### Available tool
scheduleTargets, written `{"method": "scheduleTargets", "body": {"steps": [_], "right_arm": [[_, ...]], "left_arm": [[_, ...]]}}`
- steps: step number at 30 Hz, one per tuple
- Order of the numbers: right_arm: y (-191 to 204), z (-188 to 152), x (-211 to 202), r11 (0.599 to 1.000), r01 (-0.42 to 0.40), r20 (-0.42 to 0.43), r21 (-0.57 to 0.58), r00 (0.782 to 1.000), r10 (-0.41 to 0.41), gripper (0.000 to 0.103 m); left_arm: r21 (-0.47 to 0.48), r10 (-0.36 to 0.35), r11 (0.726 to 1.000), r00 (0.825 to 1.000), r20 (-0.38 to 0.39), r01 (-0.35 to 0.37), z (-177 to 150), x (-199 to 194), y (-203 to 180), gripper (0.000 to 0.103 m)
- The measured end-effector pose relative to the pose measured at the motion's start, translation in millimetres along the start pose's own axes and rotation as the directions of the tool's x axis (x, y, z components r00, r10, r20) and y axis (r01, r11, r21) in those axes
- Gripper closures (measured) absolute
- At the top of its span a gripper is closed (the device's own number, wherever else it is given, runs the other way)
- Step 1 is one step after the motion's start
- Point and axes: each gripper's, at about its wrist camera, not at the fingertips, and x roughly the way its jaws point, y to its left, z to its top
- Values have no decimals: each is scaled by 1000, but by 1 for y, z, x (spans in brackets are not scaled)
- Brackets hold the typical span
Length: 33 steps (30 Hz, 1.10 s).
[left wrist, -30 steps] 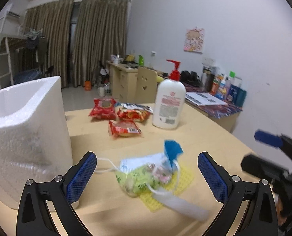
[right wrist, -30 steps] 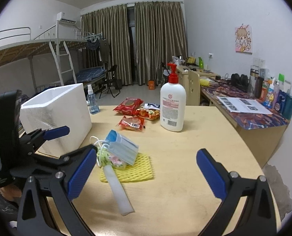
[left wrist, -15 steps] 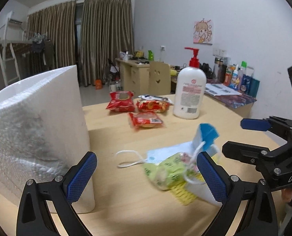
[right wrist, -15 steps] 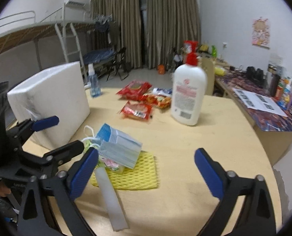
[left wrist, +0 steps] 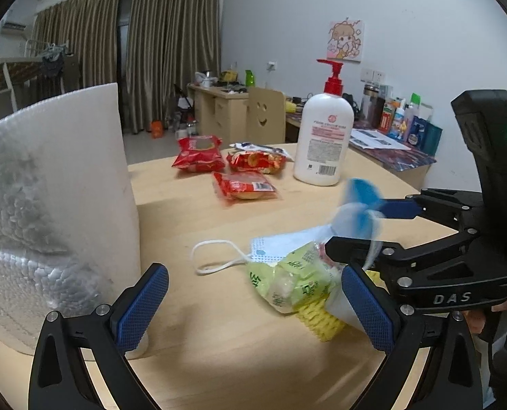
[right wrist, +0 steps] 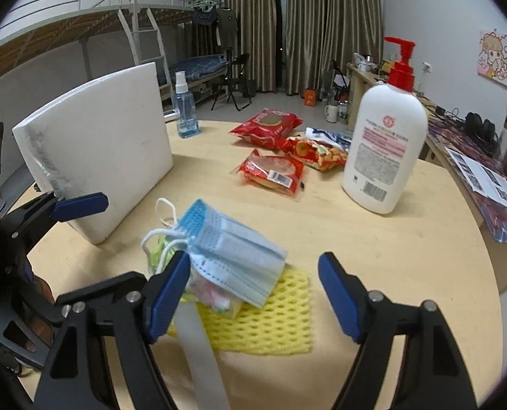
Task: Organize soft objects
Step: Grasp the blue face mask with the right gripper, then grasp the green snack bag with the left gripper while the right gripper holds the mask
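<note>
A pile of blue face masks [right wrist: 233,249] lies on a green candy bag [left wrist: 294,283] and a yellow foam net [right wrist: 270,321] near the table's front. A white strip [right wrist: 199,348] sticks out from the pile. My right gripper [right wrist: 253,294] is open, its jaws wide on either side of the pile, close above it. My left gripper [left wrist: 253,307] is open and empty, just left of the pile, beside the white foam box [left wrist: 48,212]. Three red snack packs [right wrist: 274,171] lie farther back.
A white lotion pump bottle [right wrist: 383,150] stands right of the snack packs. A small blue spray bottle [right wrist: 185,112] stands behind the foam box [right wrist: 99,157]. The round wooden table [right wrist: 407,256] ends at the right, with a cluttered desk beyond.
Both grippers have moved lower and closer to the pile. The right gripper now straddles the masks. The foam box looms larger on the left.
</note>
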Motion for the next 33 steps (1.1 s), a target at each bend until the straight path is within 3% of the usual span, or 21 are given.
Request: {"method": "scheduleTargets", "body": {"steps": [6, 8, 10, 12, 25, 29, 33], "right_arm": [[-7, 5, 7, 1000, -9, -32, 29, 999, 10, 33], [-10, 8, 9, 999, -4, -29, 35, 1000, 5, 42], [-10, 8, 16, 999, -8, -48, 41, 999, 10, 73], [-11, 6, 22, 999, -16, -71, 48, 997, 20, 89], [-37, 1, -1, 986, -45, 2, 163, 999, 45, 91], [-39, 0, -1, 984, -49, 7, 173, 999, 48, 91], [-42, -1, -1, 982, -57, 12, 182, 998, 56, 91]], "left_arm": [[11, -48, 999, 999, -5, 48, -2, -2, -5, 2], [25, -52, 998, 999, -10, 53, -3, -2, -8, 2], [26, -56, 998, 998, -1, 56, -4, -4, -8, 2], [14, -72, 997, 997, 6, 72, -4, -6, -7, 2], [-59, -76, 995, 997, -24, 75, 4, 12, -9, 2], [-80, -94, 993, 994, -52, 89, 3, 16, -10, 14], [-80, -110, 992, 983, -144, 99, 0, 32, -14, 27]]}}
